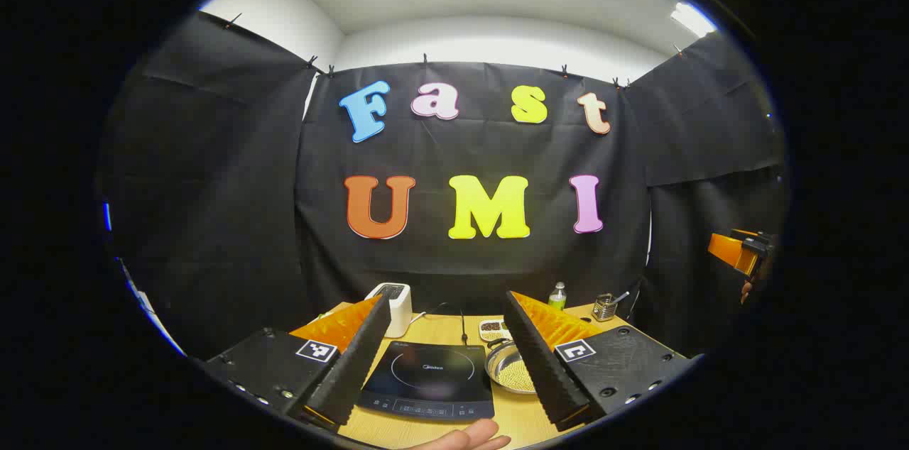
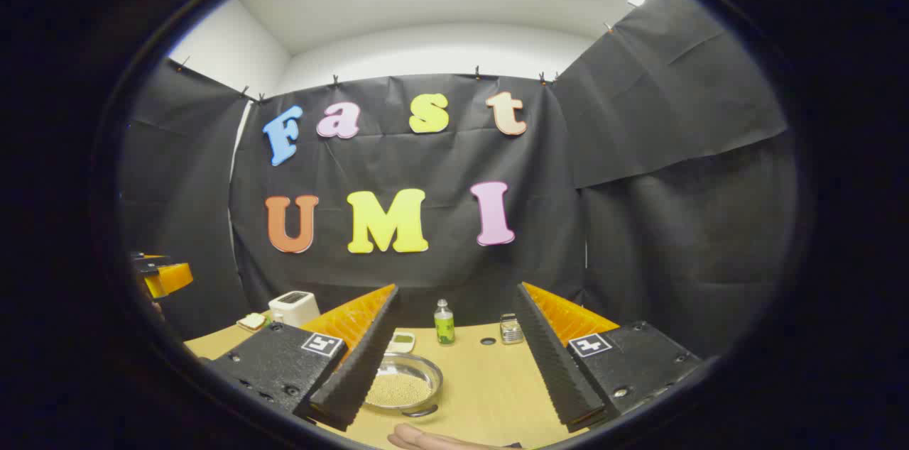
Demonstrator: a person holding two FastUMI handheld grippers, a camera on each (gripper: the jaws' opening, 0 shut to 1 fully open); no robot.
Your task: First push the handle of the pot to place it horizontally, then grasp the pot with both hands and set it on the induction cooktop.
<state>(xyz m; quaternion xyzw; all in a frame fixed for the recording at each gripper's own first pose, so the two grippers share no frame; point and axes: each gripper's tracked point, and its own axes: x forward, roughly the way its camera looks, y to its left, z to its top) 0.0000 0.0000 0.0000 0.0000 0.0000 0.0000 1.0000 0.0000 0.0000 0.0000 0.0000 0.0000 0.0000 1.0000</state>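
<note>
A wooden table (image 1: 433, 333) stands in a booth hung with black cloth, with a white ceiling and strip lights above. On it lies a black induction cooktop (image 1: 429, 379), and just to the right of it, touching or nearly so, sits the pot (image 2: 401, 385), a shallow metal pan filled with small pale beads. Its handle seems to be the dark loop at the near rim in the right gripper view, though I cannot tell how it lies.

The left gripper (image 1: 444, 375) hangs above the table with its fingers spread wide and nothing between them; the cooktop shows in the gap. The right gripper (image 2: 454, 382) is likewise wide open and empty, held above the table with the pot beside its left finger. Neither touches anything, so my judgement is that the first step, pushing the handle, has not begun. The next move calls for one gripper to come down to the pot's rim and nudge the handle level (a light sideways push, or the beads may spill).

The left gripper view shows the cooktop, a white toaster (image 1: 393, 306) behind it and a small wire holder (image 1: 603, 306) farther right. The right gripper view gives the pot whole, with a green bottle (image 2: 444, 322) and a small dish (image 2: 402, 341) behind it. A bare hand (image 2: 426, 439) rests at the table's near edge
</note>
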